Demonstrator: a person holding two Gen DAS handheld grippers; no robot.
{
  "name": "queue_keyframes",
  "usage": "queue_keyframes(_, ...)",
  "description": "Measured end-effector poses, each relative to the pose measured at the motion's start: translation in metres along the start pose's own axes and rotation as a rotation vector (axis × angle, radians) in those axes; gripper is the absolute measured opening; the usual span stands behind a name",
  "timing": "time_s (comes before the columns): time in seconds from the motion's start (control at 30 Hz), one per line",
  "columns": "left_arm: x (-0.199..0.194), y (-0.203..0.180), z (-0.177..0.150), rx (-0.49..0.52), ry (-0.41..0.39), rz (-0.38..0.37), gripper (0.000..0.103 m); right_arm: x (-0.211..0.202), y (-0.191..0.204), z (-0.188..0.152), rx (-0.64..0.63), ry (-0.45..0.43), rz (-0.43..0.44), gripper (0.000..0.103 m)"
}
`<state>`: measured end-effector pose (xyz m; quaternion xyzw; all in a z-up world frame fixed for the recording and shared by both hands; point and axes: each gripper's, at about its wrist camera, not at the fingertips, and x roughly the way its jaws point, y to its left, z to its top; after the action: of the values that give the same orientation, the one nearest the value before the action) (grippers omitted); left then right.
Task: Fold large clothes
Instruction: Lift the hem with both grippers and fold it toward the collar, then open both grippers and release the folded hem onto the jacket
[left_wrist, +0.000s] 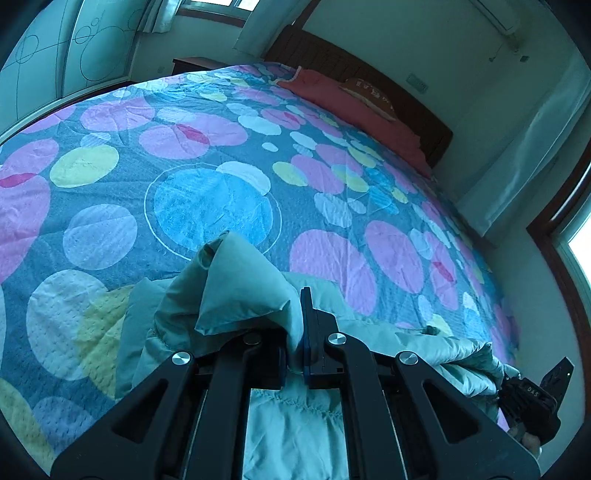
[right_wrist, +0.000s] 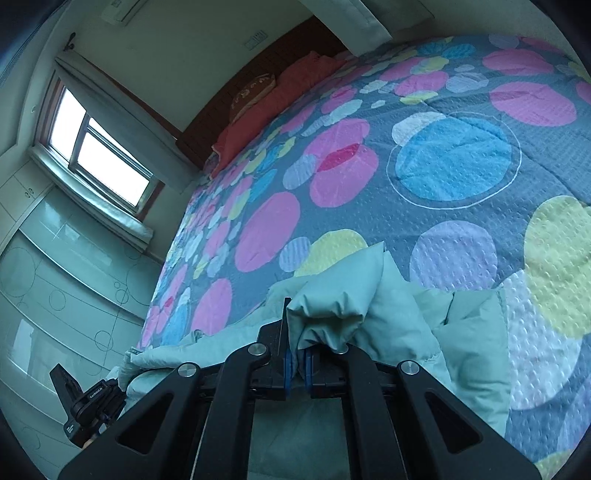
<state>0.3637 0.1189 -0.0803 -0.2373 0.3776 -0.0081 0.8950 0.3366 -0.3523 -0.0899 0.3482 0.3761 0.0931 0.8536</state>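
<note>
Right hand-held gripper (right_wrist: 297, 363) — jaws closed on a bunched fold of the pale green quilted jacket (right_wrist: 369, 295) — above the circle-patterned bedspread (right_wrist: 454, 158).

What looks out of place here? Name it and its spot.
Nothing stands out. Left gripper and right gripper each clamp the puffy teal garment over the smooth dotted bedspread.

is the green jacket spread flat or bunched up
Bunched up. The jacket bulges in puffy folds where both grippers, left and right, are shut on it above the bedspread.
</note>
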Motion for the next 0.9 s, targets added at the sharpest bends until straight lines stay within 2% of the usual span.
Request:
queue_keyframes(0.17,0.032,0.002,-0.003,0.04,0.028,0.06,0.006,0.027,-0.014,0.004,0.033,0.038,-0.027,0.006)
queue_keyframes(0.27,0.041,0.003,-0.001,0.044,0.043,0.062,0.006,0.036,-0.019,0.005,0.04,0.066,-0.045,0.007)
queue_keyframes(0.37,0.038,0.0,0.003,0.047,0.051,0.055,0.01,0.034,-0.018,0.005,0.04,0.069,-0.037,0.027)
queue_keyframes(0.4,0.034,-0.002,0.005,0.052,0.047,0.05,0.017,0.03,-0.015,0.006,0.031,0.055,-0.035,0.041)
queue_keyframes(0.43,0.029,-0.003,0.007,0.056,0.04,0.048,0.027,0.024,-0.011,0.007,0.017,0.032,-0.036,0.053)
queue_keyframes(0.47,0.022,-0.005,0.009,0.057,0.025,0.051,0.034,0.018,-0.007,0.007,0.002,0.008,-0.039,0.056)
queue_keyframes(0.5,0.015,-0.007,0.011,0.055,0.006,0.053,0.044,0.012,-0.004,0.008,-0.012,-0.011,-0.041,0.057)
queue_keyframes(0.57,-0.001,-0.011,0.013,0.06,-0.026,0.035,0.045,0.006,0.003,0.009,-0.025,-0.015,-0.027,0.057)
queue_keyframes(0.67,-0.013,-0.025,0.011,0.122,-0.038,0.021,0.045,0.004,0.018,0.004,-0.064,0.003,-0.018,0.057)
queue_keyframes(0.8,-0.001,-0.046,-0.002,0.235,0.002,0.04,0.045,0.02,0.049,-0.009,-0.177,0.045,-0.058,0.057)
queue_keyframes(0.9,0.02,-0.053,-0.01,0.259,0.05,0.054,0.045,0.043,0.07,-0.02,-0.255,0.09,-0.08,0.057)
